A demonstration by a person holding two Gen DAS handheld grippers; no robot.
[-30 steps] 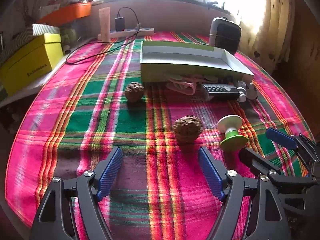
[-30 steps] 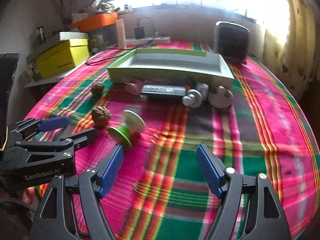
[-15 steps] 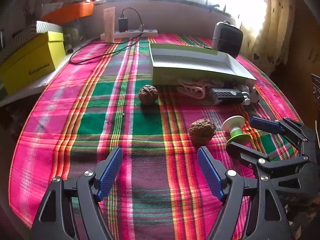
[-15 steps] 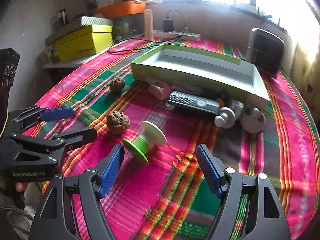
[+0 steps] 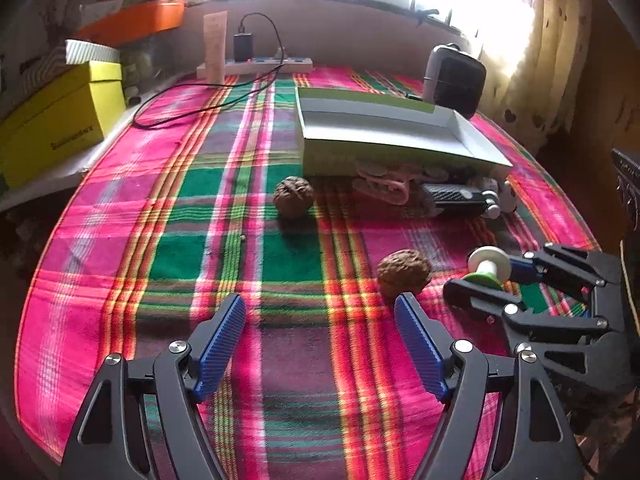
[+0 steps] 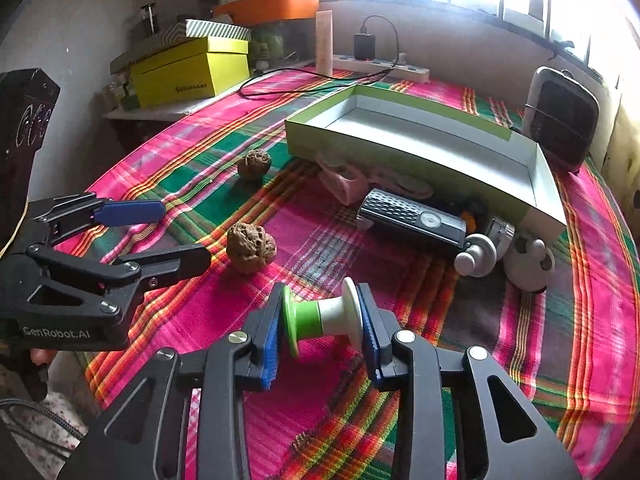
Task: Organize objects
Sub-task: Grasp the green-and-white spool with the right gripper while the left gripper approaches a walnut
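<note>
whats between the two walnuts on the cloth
Nothing: between the near walnut and the far walnut there is only bare plaid tablecloth. The left wrist view shows the stretch most plainly, and the right wrist view agrees.

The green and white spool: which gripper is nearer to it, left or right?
Right. The right gripper clamps the spool between its pads; the left gripper is open, off to the spool's left behind the nearer walnut.
</note>
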